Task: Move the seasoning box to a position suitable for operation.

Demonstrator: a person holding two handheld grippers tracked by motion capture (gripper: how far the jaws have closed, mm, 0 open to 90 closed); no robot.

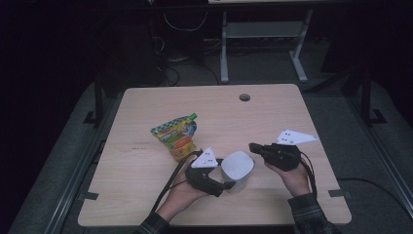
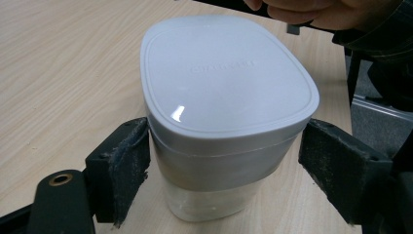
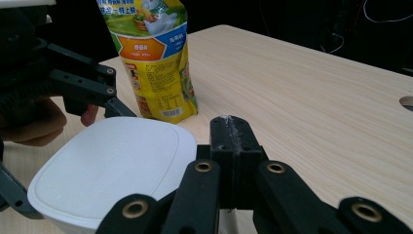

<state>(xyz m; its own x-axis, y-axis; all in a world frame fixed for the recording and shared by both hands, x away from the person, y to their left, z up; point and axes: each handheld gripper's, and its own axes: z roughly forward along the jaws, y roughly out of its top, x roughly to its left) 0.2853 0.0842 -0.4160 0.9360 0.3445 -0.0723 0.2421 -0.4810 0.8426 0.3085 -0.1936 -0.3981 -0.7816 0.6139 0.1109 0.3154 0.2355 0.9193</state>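
Note:
A clear tub with a white lid [image 1: 237, 166] [image 2: 224, 87] [image 3: 112, 165] stands upright near the front middle of the wooden table [image 1: 141, 195]. My left gripper [image 1: 231, 182] [image 2: 224, 161] reaches in from the left and straddles the tub. One pad [image 2: 126, 161] meets the lid's rim on one side and the other pad [image 2: 336, 165] meets it on the opposite side. My right gripper [image 1: 253, 146] [image 3: 231, 131] hovers just right of the tub, its jaws pressed together with nothing between them. A yellow and green spouted pouch [image 1: 178, 136] [image 3: 151, 58] stands behind the tub to the left.
A round cable hole [image 1: 244, 97] is near the table's far edge. The table's side edges drop to grey floor. A desk frame [image 1: 263, 44] and cables stand in the dark behind the table.

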